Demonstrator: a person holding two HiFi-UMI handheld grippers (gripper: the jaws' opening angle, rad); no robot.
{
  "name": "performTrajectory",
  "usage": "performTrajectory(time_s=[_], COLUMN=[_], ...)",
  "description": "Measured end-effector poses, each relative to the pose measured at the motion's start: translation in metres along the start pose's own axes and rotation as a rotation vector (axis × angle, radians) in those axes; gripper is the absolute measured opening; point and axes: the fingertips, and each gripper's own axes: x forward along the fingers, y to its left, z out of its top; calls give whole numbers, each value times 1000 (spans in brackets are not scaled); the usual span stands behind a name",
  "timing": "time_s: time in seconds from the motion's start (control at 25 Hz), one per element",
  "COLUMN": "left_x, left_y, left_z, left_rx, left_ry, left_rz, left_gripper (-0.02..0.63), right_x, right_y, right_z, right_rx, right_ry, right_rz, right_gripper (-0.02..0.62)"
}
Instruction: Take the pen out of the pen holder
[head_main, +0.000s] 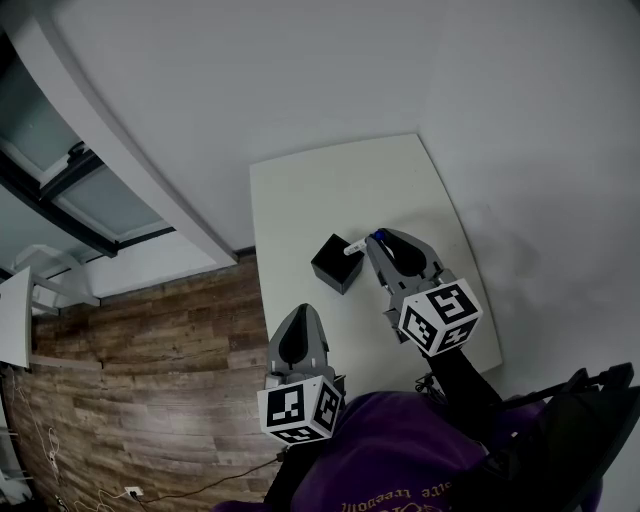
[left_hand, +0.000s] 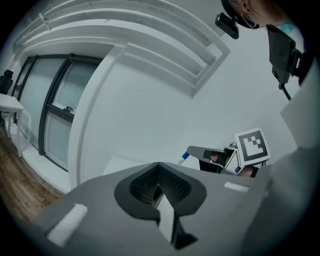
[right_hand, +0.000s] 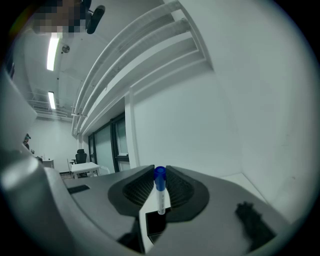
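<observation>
One white pen with a blue cap points cap-up, its long axis close to upright, lower end in the single matte black, box-shaped pen holder on the smooth white table. The right gripper clamps its barrel between ribbed pads. The left gripper, closed and empty, hovers at the table's near edge.

Open tabletop behind pen holder
</observation>
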Motion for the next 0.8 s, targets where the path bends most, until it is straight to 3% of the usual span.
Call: performTrajectory(time_s=[0.8], left_x=[0], left_y=[-3], left_z=[-3], left_rx=[-2], left_ry=[-4], left_rz=[1], left_gripper=[6], right_x=[-7], right_y=[0], right_z=[19], right_rx=[12], right_ry=[-60], right_rz=[13], right_gripper=[78])
